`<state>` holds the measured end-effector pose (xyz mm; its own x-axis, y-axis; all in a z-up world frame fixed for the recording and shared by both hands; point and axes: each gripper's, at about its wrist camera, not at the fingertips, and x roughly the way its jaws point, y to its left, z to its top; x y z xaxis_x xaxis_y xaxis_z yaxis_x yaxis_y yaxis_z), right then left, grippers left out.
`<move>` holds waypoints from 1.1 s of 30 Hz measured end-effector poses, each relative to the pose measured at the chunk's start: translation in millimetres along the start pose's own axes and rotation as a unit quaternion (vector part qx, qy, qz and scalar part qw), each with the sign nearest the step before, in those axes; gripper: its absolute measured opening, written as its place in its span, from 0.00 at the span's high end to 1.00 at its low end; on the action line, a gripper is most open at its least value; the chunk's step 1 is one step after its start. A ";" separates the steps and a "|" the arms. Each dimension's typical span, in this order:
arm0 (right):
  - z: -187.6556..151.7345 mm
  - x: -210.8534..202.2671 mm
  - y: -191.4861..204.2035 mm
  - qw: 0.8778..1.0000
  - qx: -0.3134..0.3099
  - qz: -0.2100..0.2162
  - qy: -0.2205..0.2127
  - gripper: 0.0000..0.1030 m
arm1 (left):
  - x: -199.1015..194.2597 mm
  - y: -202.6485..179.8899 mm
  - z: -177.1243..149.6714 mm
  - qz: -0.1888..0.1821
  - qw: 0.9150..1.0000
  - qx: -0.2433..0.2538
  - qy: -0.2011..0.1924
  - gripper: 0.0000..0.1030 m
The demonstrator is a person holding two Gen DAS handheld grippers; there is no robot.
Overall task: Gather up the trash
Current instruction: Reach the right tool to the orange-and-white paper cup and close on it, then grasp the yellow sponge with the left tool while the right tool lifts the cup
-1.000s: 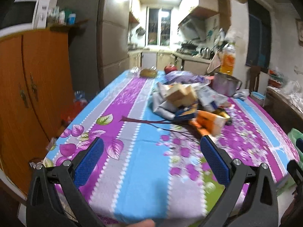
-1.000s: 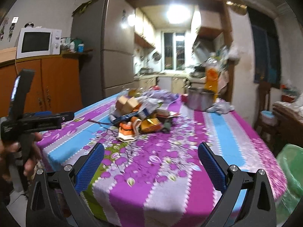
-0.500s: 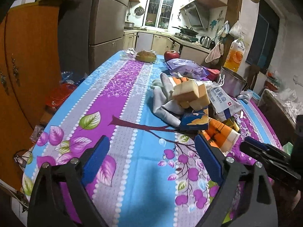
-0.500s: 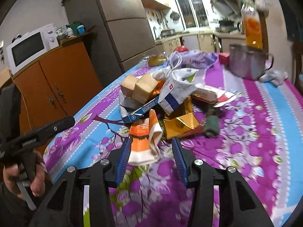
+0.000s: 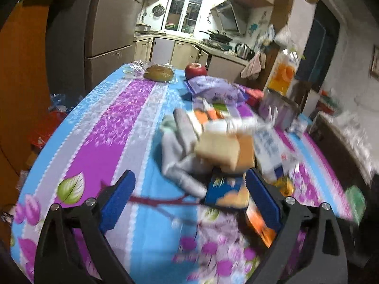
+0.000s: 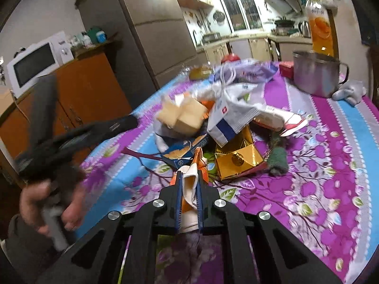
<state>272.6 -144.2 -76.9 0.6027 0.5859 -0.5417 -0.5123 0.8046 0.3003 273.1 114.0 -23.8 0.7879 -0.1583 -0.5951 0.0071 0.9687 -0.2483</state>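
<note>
Wrapper (image 6: 190, 187) (orange-white) pinched in right hand-held gripper (image 6: 189, 184); pot (image 6: 315, 74) contents unseen.

Your table (image 6: 331, 189) wears a floral cloth striped purple and blue. On it you have a heap of trash (image 6: 227, 127) mid-table, a steel pot (image 6: 315, 75) and a juice bottle (image 6: 319, 28) behind it, plus bread (image 5: 158, 73) and an apple (image 5: 195, 70) at the far end.
</note>
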 end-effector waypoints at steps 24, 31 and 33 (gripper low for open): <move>-39.3 -78.9 -13.2 0.998 0.042 0.011 -0.046 0.89 | 47.6 -28.1 1.8 -0.056 0.994 0.086 0.034 0.61; -35.1 -105.8 -2.0 0.996 0.003 -0.025 -0.089 0.89 | -3.7 -43.1 -14.2 -0.042 0.995 0.095 -0.012 0.62; -32.4 -116.7 3.0 0.993 -0.018 -0.046 -0.105 0.89 | -20.9 -55.9 -16.4 -0.046 0.993 0.104 -0.027 0.62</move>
<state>180.9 -213.2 -38.2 0.7600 0.5205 -0.3891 -0.4683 0.8538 0.2275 246.1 60.0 -10.0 0.8096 -0.2431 -0.5342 0.2029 0.9700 -0.1340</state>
